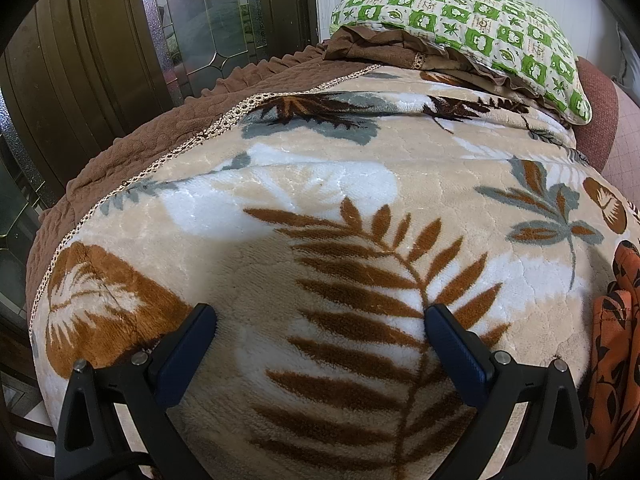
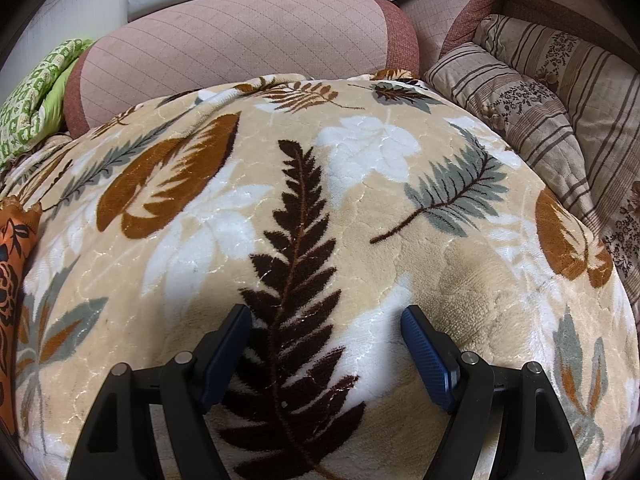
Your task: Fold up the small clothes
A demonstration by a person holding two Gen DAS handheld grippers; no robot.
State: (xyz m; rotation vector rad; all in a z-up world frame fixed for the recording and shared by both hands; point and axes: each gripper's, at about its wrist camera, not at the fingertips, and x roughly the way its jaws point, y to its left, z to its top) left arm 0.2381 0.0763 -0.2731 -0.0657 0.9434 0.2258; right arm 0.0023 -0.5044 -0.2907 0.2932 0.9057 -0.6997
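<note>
left wrist: close above blanket (image 1: 340, 184) | right wrist: same, adjoining patch

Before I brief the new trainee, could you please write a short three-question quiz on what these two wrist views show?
1. True or false: the left gripper is shut on the orange garment.
2. Multiple choice: in the left view, where does the green pillow lie? A) at the far end of the blanket; B) between the fingers; C) on the floor.
3. Fill in: both the left gripper and the right gripper are ____, with nothing between their fingers.

Key:
1. False; the garment lies apart from it, at the right edge of that view.
2. A
3. open
</note>
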